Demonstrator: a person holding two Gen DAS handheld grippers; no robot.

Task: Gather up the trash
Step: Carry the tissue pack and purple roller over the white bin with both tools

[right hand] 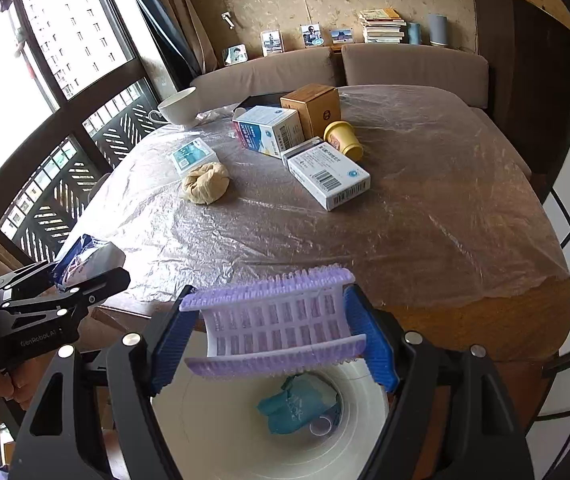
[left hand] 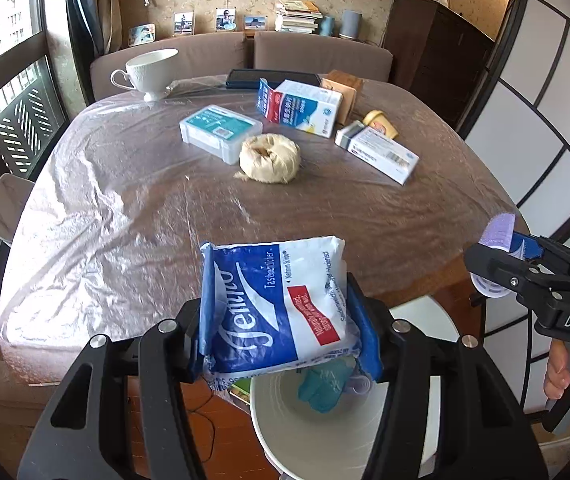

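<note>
Over on the left, the left gripper (left hand: 285, 312) is clamped on a blue-and-white tissue pack (left hand: 273, 304), its pads pinching the two long sides. That pack looks soft and feather-light, a crinkly plastic wrapper that squashes under pressure; the film could slip, so the grip across the middle of the sides seems the sensible one. It hangs just off the table's near edge, above the white waste bin (left hand: 325, 432), where a teal wrapper (left hand: 321, 388) already lies at the bottom.

Moving right, the right gripper (right hand: 275, 326) is closed on a lilac plastic basket-like piece (right hand: 277, 320) with bristly rims, gripped at its two short ends. Light again, I'd say, but stiffer: a thin grid that may flex or crack if squeezed harder. It too sits over the bin's mouth (right hand: 365, 392), close beside the other gripper.

Room to move? The bin opening is wide and both loads look well inside its rim, so a drop straight down should be clear, though the two grippers are near each other and shouldn't swing inward.

Out on the plastic-covered table (left hand: 125, 200): a clear lidded box (left hand: 221, 132), a beige cloth bundle (left hand: 270, 158), medicine cartons (left hand: 381, 152), a yellow cup (right hand: 343, 140) on its side, with open tabletop in front of them for the next reach.
</note>
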